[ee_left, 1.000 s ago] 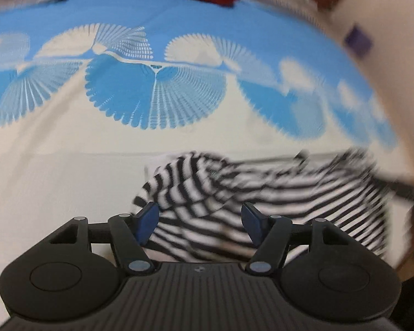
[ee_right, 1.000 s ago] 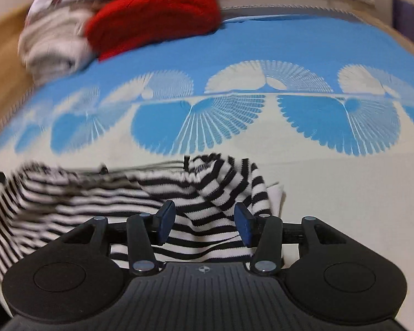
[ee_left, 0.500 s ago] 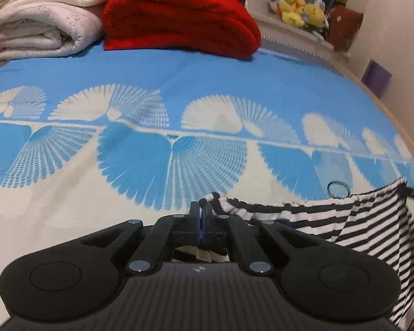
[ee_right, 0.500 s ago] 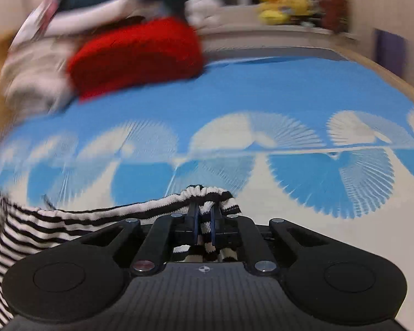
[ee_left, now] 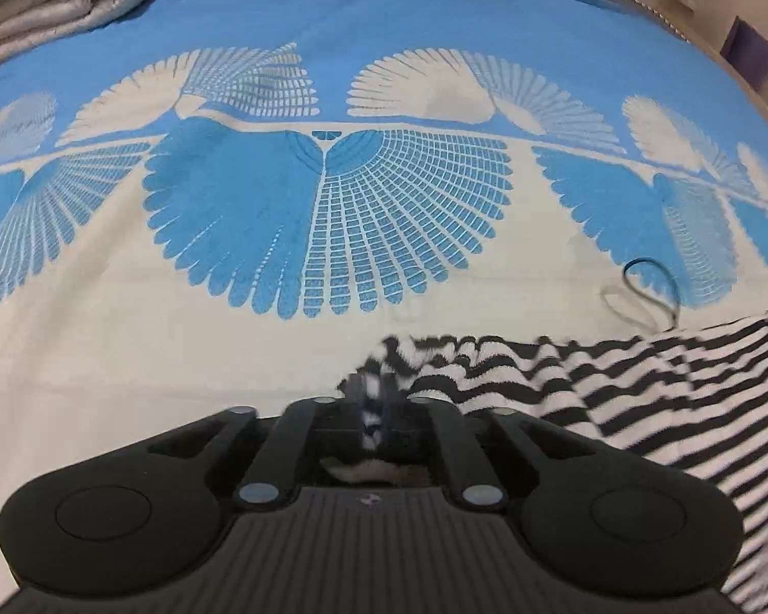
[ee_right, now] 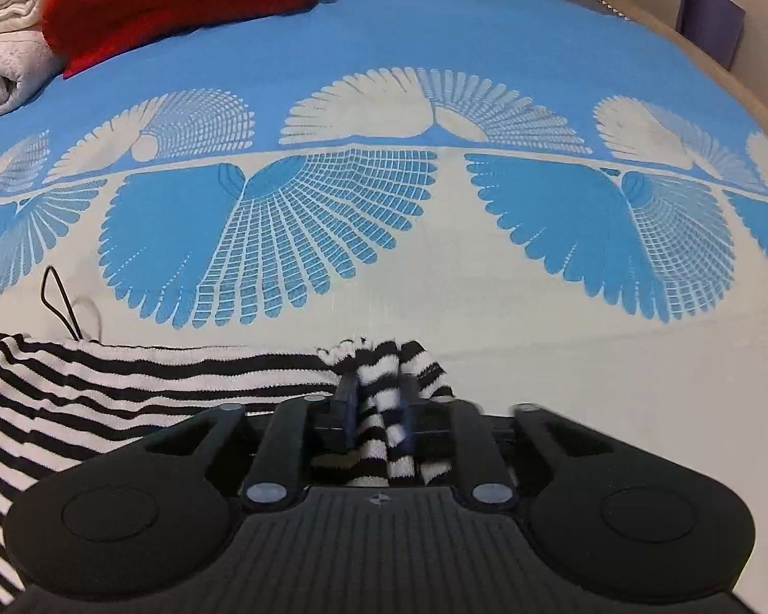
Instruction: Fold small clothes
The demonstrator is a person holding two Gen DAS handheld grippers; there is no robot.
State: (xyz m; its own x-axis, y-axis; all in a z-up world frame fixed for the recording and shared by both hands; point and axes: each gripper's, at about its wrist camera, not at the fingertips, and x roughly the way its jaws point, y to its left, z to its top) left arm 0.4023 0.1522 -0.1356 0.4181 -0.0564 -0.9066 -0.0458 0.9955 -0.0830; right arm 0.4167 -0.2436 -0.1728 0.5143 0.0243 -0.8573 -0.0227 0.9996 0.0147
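On a blue-and-cream fan-patterned bedspread (ee_left: 333, 307), the left gripper (ee_left: 371, 399) and right gripper (ee_right: 379, 399) each had a corner of the striped garment (ee_right: 128, 389) between opening jaws, apparently releasing its stretched edge flat for folding.

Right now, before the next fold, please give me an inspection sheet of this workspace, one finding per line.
Surface: blue and cream fan-print bedspread, flat.
Job's things: striped garment, stretched between the two grippers, lying low on the spread.
Clutter: red blanket and white blanket, folded at the far edge.
Grippers: left gripper and right gripper, jaws opening, striped cloth between them.
Cables: thin black loop by the garment's far edge, perhaps its cord.
Surroundings: purple box against the wall.
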